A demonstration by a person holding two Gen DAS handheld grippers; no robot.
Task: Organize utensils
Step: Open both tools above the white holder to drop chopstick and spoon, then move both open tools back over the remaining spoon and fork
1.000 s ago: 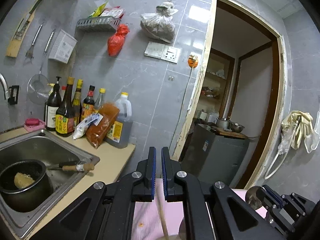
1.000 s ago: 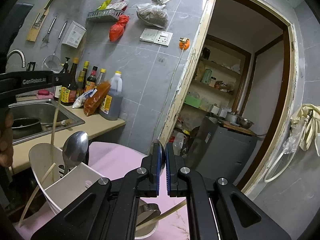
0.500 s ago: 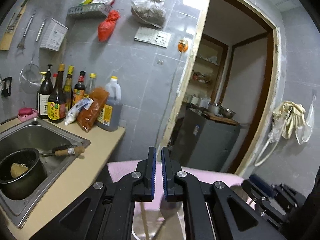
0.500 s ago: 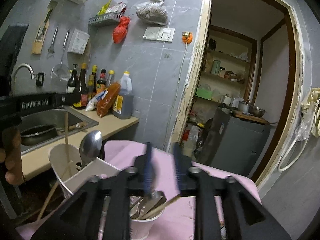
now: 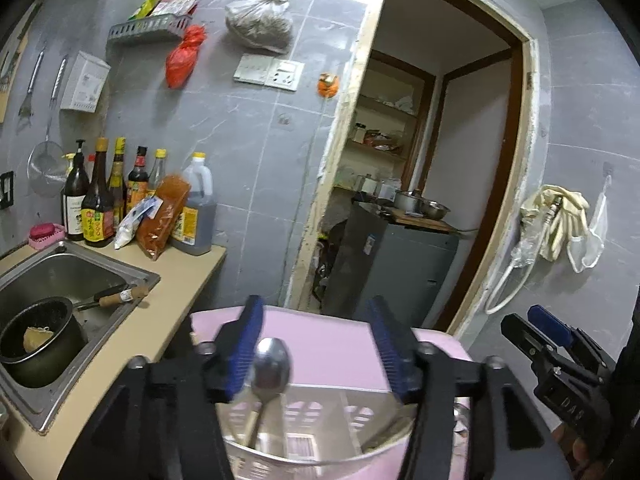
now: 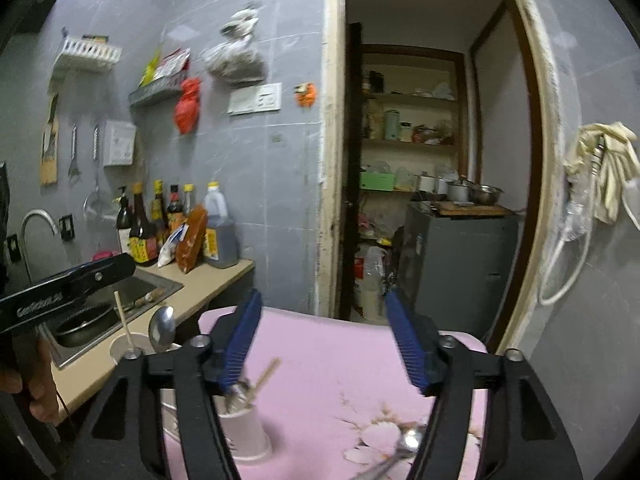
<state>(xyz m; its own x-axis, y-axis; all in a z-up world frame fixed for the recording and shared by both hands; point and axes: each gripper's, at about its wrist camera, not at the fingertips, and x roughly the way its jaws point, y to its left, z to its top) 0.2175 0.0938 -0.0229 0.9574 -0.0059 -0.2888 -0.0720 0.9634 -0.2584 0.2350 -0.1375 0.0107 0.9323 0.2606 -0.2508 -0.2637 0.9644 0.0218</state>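
Observation:
My left gripper [image 5: 316,344] is open and empty above a white slotted utensil holder [image 5: 312,440] that stands on a pink cloth [image 5: 332,340]. A metal spoon [image 5: 270,368] stands bowl-up in the holder. My right gripper [image 6: 326,340] is open and empty above the pink cloth [image 6: 332,360]. A white paper cup [image 6: 244,428] below its left finger holds utensils and a chopstick. A loose spoon [image 6: 408,440] lies on the cloth by the right finger. The holder [image 6: 132,344] with the spoon [image 6: 162,328] and a chopstick [image 6: 122,316] shows at left.
A steel sink [image 5: 68,276] with a black pot [image 5: 40,336] sits left, in a beige counter [image 5: 176,284]. Sauce bottles [image 5: 100,196] line the tiled wall. A doorway [image 5: 420,160] with a grey cabinet [image 5: 396,268] lies ahead. The right gripper shows at the edge of the left wrist view [image 5: 560,360].
Both grippers have opened from shut. The left gripper has moved over the utensil holder. The right gripper has pulled back, and a paper cup and a loose spoon have come into view.

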